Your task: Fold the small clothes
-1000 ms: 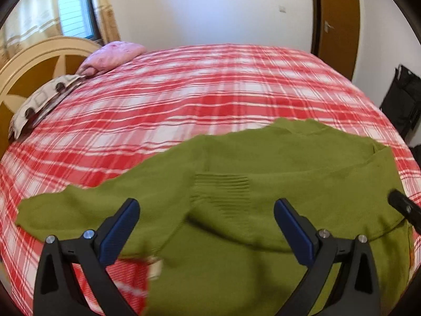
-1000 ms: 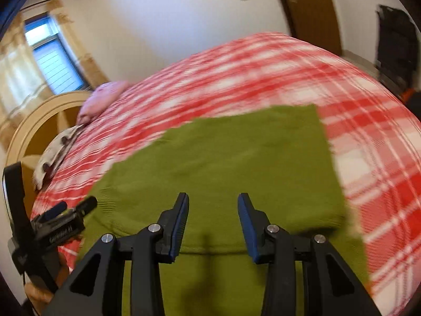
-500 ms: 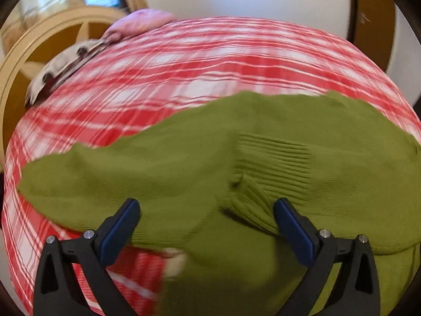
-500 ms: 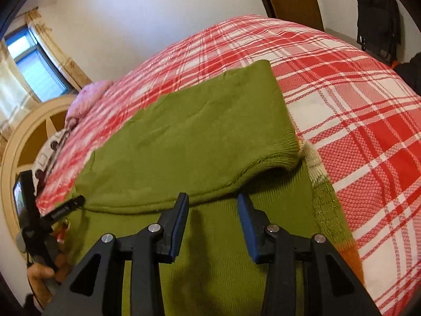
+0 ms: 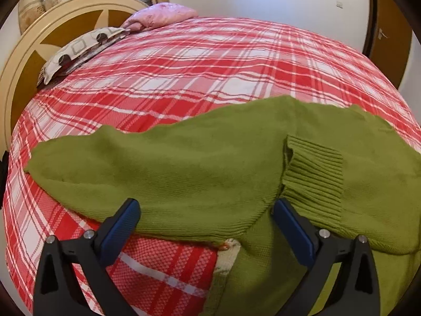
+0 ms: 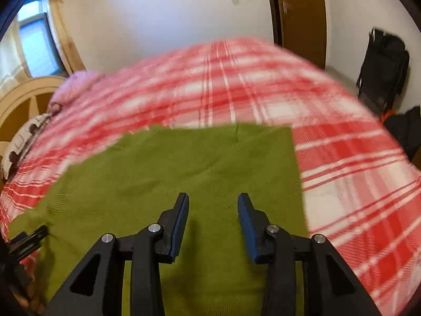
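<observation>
A green knitted sweater (image 5: 200, 163) lies on the red plaid bed (image 5: 210, 60), one sleeve folded across its body with the ribbed cuff (image 5: 315, 176) at the right. My left gripper (image 5: 206, 217) hovers just above the sleeve's near edge, wide open, holding nothing. In the right wrist view the same sweater (image 6: 184, 168) shows as a flat green panel with a straight right edge. My right gripper (image 6: 213, 210) hangs over it, jaws partly apart with nothing between them. The left gripper's tip (image 6: 29, 239) shows at that view's lower left.
Two pillows (image 5: 79, 50) and a pink cushion (image 5: 160, 15) lie by the cream headboard (image 5: 31, 42) at the far left. A brown door (image 6: 302, 18) and dark bags (image 6: 384, 63) stand beyond the bed's right side. Bare plaid cover stretches behind and right of the sweater.
The left gripper dropped closer to the sweater and swung left, so the cuff now sits by its right finger. The right gripper's view swung, now blurred, over the flat panel.
</observation>
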The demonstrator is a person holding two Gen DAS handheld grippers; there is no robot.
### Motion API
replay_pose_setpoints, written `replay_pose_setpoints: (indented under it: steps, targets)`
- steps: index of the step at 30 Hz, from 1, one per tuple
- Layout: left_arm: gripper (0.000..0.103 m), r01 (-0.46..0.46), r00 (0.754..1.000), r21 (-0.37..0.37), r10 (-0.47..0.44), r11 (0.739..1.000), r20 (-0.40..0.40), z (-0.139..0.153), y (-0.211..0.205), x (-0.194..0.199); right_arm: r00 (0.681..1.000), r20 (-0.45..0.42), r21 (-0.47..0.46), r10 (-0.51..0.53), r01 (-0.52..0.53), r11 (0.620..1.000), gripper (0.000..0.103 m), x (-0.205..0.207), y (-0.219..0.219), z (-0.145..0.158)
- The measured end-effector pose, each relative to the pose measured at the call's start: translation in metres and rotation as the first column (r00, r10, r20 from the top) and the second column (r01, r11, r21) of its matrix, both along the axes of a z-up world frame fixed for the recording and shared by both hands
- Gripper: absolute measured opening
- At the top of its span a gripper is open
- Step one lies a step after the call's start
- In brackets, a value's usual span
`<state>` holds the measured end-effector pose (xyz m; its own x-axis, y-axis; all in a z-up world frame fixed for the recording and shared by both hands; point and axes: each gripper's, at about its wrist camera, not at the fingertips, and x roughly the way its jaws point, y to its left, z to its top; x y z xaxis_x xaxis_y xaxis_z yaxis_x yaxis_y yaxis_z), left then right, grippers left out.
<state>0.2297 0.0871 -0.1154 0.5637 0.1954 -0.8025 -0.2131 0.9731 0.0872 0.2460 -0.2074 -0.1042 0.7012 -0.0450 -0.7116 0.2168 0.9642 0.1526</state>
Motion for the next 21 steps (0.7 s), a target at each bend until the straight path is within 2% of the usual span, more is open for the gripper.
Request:
replay_pose_setpoints:
  steps: [2, 4, 7, 11, 14, 16, 17, 21]
  targets:
    - [0.103, 0.013, 1.0, 0.014, -0.013, 1.0, -0.002, -0.002, 0.0, 0.0, 1.0, -0.016, 0.0, -0.018, 0.018, 1.0, 0.04, 0.006, -0.001, -0.015]
    - [0.103, 0.023, 1.0, 0.0, -0.023, 1.0, 0.005, -0.001, 0.005, -0.002, 1.0, -0.002, -0.07, -0.024, 0.024, 0.997, 0.04, 0.005, 0.009, -0.016]
    - [0.103, 0.008, 1.0, -0.028, -0.007, 1.0, 0.024, 0.003, 0.021, -0.008, 1.0, -0.015, -0.116, -0.007, 0.005, 0.993, 0.051, 0.008, 0.017, -0.016]
    - [0.103, -0.084, 0.99, -0.05, 0.089, 0.995, 0.107, 0.022, 0.062, -0.026, 1.0, -0.007, -0.113, 0.003, -0.004, 0.994, 0.054, 0.007, 0.016, -0.017]
    - [0.103, -0.186, 0.968, -0.061, 0.194, 0.981, 0.161, 0.035, 0.105, -0.036, 1.0, 0.006, -0.088, 0.005, -0.005, 0.996, 0.054, 0.004, 0.014, -0.016]
    - [0.103, -0.281, 0.943, -0.074, 0.289, 0.957, 0.167, 0.038, 0.139, -0.037, 1.0, 0.015, -0.066, 0.007, -0.006, 0.998, 0.054, 0.004, 0.011, -0.016]
    - [0.103, -0.344, 0.922, -0.089, 0.354, 0.935, 0.154, 0.037, 0.16, -0.035, 1.0, 0.018, -0.059, 0.007, -0.006, 0.998, 0.054, 0.003, 0.011, -0.016]
    - [0.102, -0.489, 0.853, -0.176, 0.511, 0.854, 0.108, 0.028, 0.218, -0.03, 1.0, 0.03, -0.032, 0.008, -0.007, 0.999, 0.054, 0.002, 0.008, -0.016]
